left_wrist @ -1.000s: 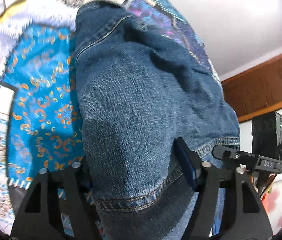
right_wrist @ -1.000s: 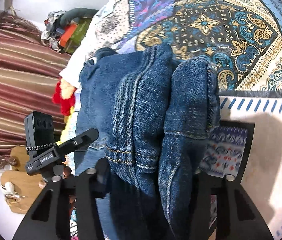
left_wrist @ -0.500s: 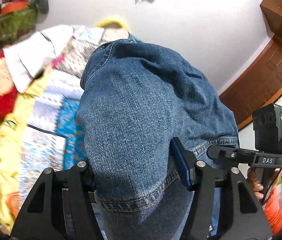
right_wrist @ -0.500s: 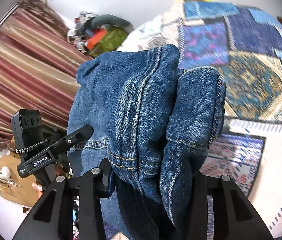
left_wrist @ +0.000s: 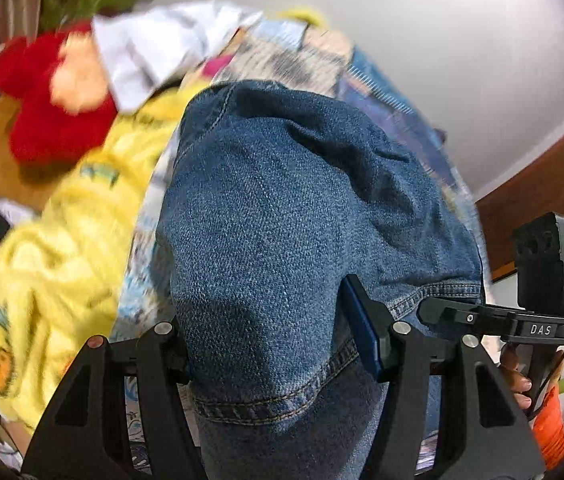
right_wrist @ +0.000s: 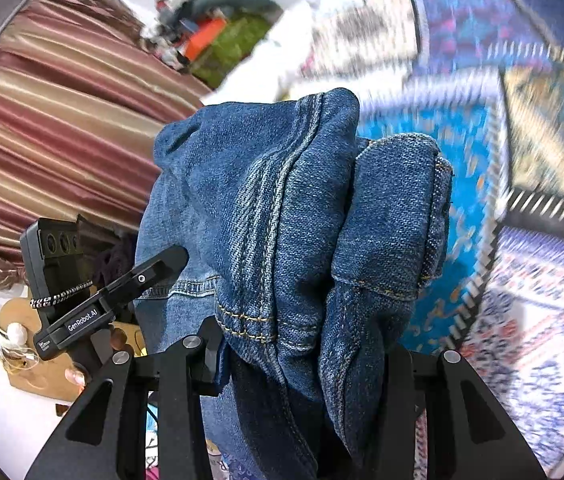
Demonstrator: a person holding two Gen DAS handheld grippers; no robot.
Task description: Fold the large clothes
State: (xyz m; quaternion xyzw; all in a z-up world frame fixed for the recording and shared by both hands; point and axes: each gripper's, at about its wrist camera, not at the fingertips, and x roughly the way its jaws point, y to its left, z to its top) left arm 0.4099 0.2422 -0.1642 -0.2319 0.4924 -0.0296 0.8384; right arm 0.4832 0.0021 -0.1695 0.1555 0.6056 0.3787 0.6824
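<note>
While the left gripper (left_wrist: 274, 344) clamps the jeans (left_wrist: 302, 216), the right gripper (right_wrist: 302, 356) grips their bunched hem above the patterned bedspread (right_wrist: 522, 280).

Domestic bedroom. A bed is covered by a patchwork-patterned bedspread (right_wrist: 522, 128) in blue, purple and gold. Striped maroon-and-gold curtains (right_wrist: 54, 120) hang at one side. A red plush toy (left_wrist: 50, 112) and a yellow printed blanket (left_wrist: 70, 248) lie near the bed's edge. White painted walls (left_wrist: 462, 60) meet dark wooden panelling (left_wrist: 538, 188).
</note>
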